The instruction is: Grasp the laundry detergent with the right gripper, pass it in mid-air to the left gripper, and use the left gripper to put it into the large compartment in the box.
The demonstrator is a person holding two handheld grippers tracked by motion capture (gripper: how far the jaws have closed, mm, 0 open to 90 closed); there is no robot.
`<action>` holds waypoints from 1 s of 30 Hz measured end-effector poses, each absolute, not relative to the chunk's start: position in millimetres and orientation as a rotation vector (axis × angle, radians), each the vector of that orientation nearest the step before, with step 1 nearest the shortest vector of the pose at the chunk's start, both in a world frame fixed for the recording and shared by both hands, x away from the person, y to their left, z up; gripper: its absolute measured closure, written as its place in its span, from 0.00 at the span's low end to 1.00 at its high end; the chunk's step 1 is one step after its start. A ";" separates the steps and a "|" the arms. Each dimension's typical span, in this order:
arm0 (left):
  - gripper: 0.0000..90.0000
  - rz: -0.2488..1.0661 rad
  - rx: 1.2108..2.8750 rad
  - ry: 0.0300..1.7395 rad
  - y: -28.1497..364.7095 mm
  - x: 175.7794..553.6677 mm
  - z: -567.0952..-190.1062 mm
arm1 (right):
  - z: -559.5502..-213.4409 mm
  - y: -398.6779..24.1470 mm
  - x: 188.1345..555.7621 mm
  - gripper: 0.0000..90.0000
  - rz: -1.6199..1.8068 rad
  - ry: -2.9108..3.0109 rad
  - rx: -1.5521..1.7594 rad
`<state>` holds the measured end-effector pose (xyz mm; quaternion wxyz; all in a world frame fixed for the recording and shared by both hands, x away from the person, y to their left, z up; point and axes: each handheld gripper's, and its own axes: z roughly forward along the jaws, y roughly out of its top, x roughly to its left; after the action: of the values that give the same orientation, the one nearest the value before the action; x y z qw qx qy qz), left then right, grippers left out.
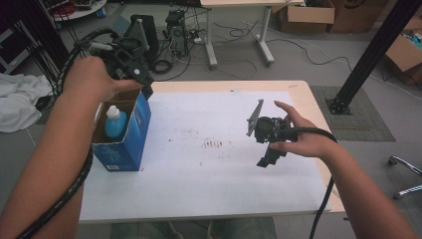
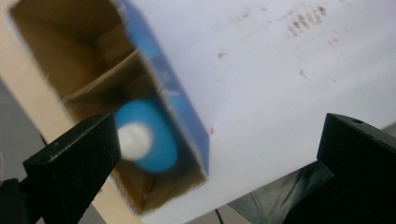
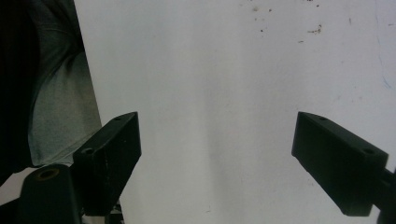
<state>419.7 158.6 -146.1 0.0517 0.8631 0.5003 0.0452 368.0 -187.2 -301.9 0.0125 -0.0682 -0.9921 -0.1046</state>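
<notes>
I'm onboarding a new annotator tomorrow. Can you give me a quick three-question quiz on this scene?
1. True or false: the blue bottle stands inside the open blue box.
2. Which tool hovers above the box? A) left tool B) right tool
3. Fill in: nothing sits between the right tool's jaws; beneath them lies the white ___ covering the table.

Key: 1 true; 2 A; 3 sheet. Both tools are open, and neither holds anything.
</notes>
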 end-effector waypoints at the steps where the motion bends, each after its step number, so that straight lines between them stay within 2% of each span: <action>1: 0.00 0.138 2.657 1.472 153.1 418.6 -146.2 | -301.6 -187.5 368.6 0.17 -0.329 -3.091 -0.209; 5: 0.00 0.211 2.703 1.300 134.3 413.4 -144.1 | -301.2 -188.1 369.2 0.17 -0.311 -3.091 -0.219; 9: 0.00 0.186 2.778 1.129 121.2 409.0 -146.2 | -300.6 -188.7 369.8 0.17 -0.279 -3.097 -0.216; 17: 0.00 0.107 2.960 0.766 101.5 392.7 -174.5 | -291.4 -189.4 372.1 0.17 -0.246 -3.116 -0.234; 26: 0.00 -0.006 3.057 0.486 86.5 376.8 -207.3 | -287.9 -190.6 374.7 0.17 -0.212 -3.123 -0.235; 30: 0.00 -0.063 3.066 0.416 78.8 373.8 -218.5 | -290.6 -191.5 376.0 0.17 -0.211 -3.113 -0.250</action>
<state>373.8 78.8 -218.5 0.0236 0.9904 0.1344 -0.0203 376.0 -191.5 -290.6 0.0058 -0.0798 -0.9945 -0.0674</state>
